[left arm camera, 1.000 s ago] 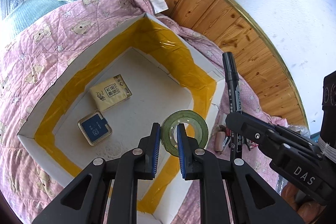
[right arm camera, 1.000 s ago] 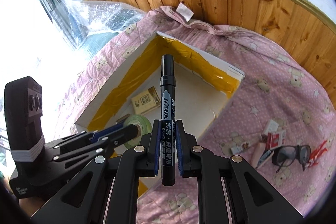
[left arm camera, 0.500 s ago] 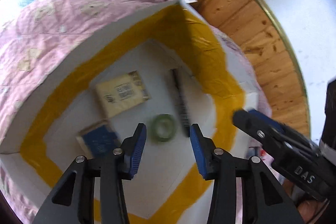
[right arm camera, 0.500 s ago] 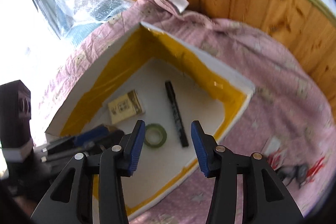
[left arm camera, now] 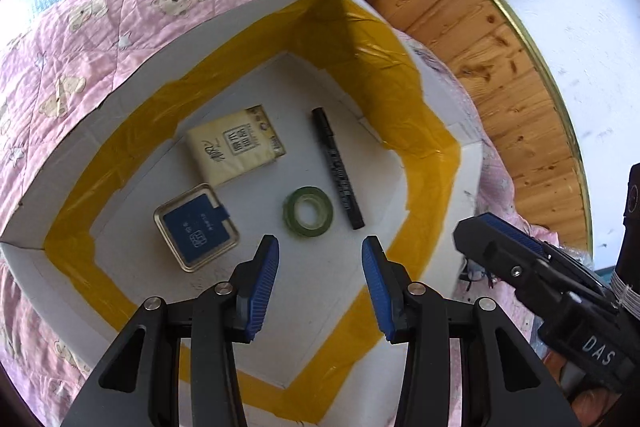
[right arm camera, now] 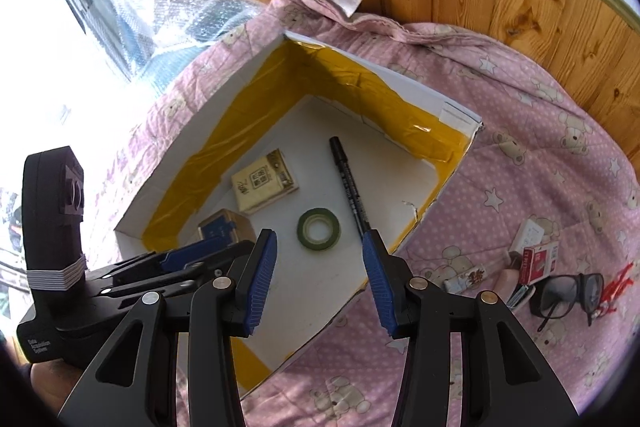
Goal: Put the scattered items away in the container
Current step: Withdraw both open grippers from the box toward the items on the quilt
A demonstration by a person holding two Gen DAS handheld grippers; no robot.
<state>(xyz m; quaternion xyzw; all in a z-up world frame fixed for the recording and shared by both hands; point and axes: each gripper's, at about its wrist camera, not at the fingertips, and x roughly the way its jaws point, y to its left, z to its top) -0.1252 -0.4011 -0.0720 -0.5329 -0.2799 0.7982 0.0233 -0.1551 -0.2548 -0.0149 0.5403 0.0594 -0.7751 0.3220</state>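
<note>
Nearest to you, both tools hang over the open box with nothing between their fingers. Your left gripper [left arm camera: 320,275] has its jaws spread wide and empty, and your right gripper [right arm camera: 319,269] is just as wide and empty, which suits a pause above the box rather than a reach.

Below them, the box [right arm camera: 452,111] sits on the pink blanket [right arm camera: 520,147], its inner walls lined with yellow tape. On its white floor lie four things, apart from one another: a blue tin [left arm camera: 196,227] closest to you, a green roll of tape [left arm camera: 307,211] beside it, a black marker [left arm camera: 338,169] lying flat just past the roll, and a tan packet [left arm camera: 234,145] further in.

Off to the right on the blanket, well apart from the box, the leftover clutter waits: a red-and-white packet [right arm camera: 538,259], a pair of glasses [right arm camera: 568,293] and some small bits too blurred to name. Those look like your next job.
</note>
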